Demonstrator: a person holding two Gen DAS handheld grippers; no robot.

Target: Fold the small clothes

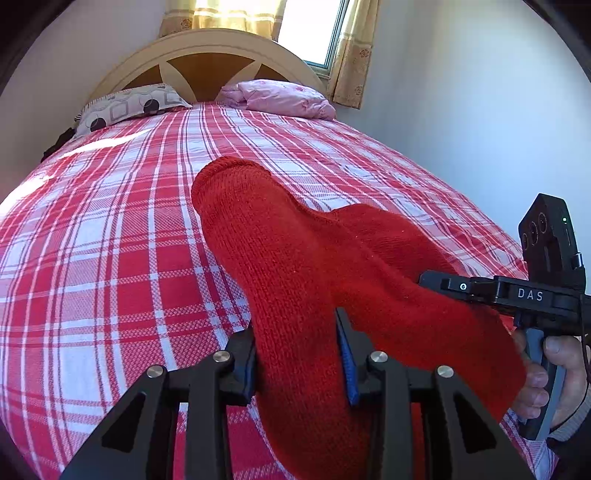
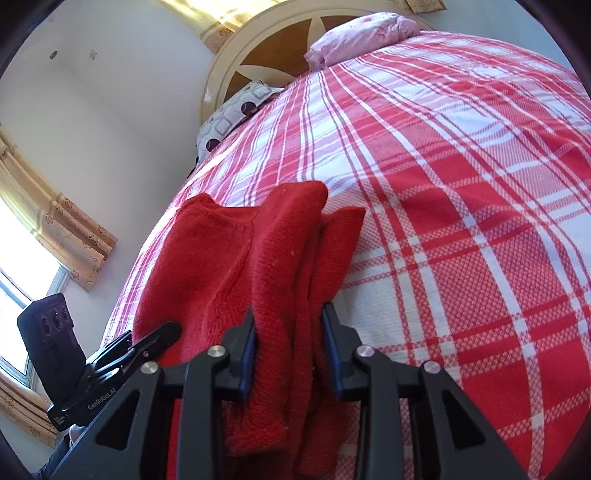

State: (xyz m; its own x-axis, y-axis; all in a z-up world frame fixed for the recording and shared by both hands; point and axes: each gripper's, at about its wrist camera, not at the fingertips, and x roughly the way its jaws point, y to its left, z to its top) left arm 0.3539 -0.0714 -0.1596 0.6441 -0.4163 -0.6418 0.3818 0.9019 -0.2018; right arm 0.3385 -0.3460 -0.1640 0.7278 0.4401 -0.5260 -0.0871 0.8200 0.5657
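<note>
Left wrist view: left claw (image 1: 301,356) clamps a red knitted garment (image 1: 288,258), whose long axis runs away toward the headboard (image 1: 207,48), lifted over the plaid bed (image 1: 110,229). Right claw (image 2: 290,350) grips bunched folds of the same garment, near the bed's foot edge. Both hands sit equally close.

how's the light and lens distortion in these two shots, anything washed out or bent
Left wrist view: the window is blown out white, with glare on the red-and-white checked bedspread, which the fisheye bulges into a dome. Right wrist view: the side window is overexposed and the bedspread's stripes curve; the red knitted garment stays sharp.
</note>
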